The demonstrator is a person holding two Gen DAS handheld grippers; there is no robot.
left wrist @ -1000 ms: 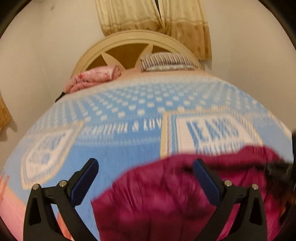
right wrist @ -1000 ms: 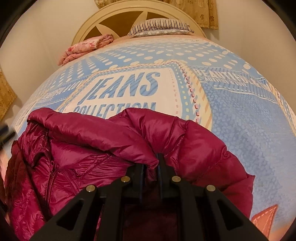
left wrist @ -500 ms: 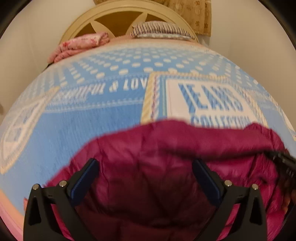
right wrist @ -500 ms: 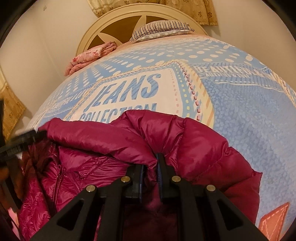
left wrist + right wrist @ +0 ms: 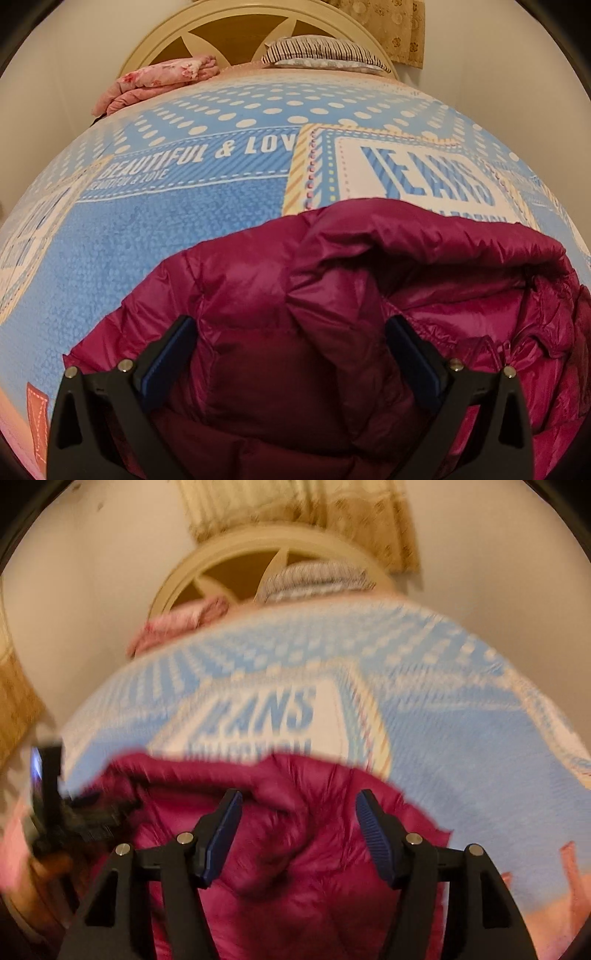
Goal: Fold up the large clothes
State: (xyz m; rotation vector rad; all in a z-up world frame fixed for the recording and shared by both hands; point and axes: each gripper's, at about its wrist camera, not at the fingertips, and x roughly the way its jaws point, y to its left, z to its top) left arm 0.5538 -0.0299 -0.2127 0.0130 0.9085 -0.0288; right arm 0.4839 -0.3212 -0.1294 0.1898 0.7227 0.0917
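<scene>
Right gripper [image 5: 297, 834] jaws are opening above the jacket [image 5: 332, 314] lying on the bed [image 5: 184, 221]; left gripper [image 5: 291, 354], jaws spread astride its fold, should be pinching deep before lifting.

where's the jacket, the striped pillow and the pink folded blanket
jacket [image 5: 332, 295], left wrist view, on its puffy quilted top
striped pillow [image 5: 325, 51], left wrist view, on its striped upper face
pink folded blanket [image 5: 162, 79], left wrist view, on the middle of its folds
</scene>
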